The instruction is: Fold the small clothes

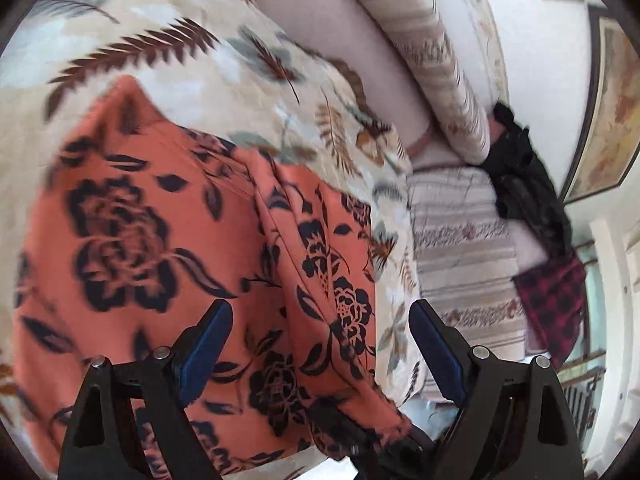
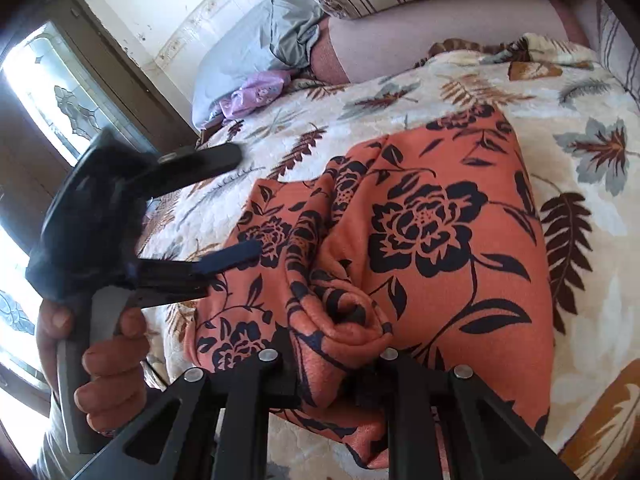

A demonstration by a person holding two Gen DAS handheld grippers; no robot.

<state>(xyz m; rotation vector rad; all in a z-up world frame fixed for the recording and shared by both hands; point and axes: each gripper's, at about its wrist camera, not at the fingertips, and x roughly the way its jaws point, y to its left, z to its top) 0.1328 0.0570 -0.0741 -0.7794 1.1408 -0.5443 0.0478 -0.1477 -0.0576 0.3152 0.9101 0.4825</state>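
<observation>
An orange garment with a black flower print (image 1: 168,240) lies on a cream leaf-patterned blanket (image 1: 192,12); it also shows in the right wrist view (image 2: 432,232). My left gripper (image 1: 320,320) is open, its blue pads spread wide just above the garment's right part. It shows in the right wrist view (image 2: 244,204) too, held in a hand at the garment's left edge. My right gripper (image 2: 336,344) is shut on a bunched fold of the orange garment, which hides its fingertips.
Striped pillows (image 1: 436,48) and a pinkish sheet (image 2: 440,36) lie at the bed's head. Black clothing (image 1: 524,188) and a red-black checked cloth (image 1: 556,300) lie at the bed's edge. A grey cloth (image 2: 288,32) and a lilac one (image 2: 252,92) lie near the wall. A door with glass (image 2: 60,92) is at left.
</observation>
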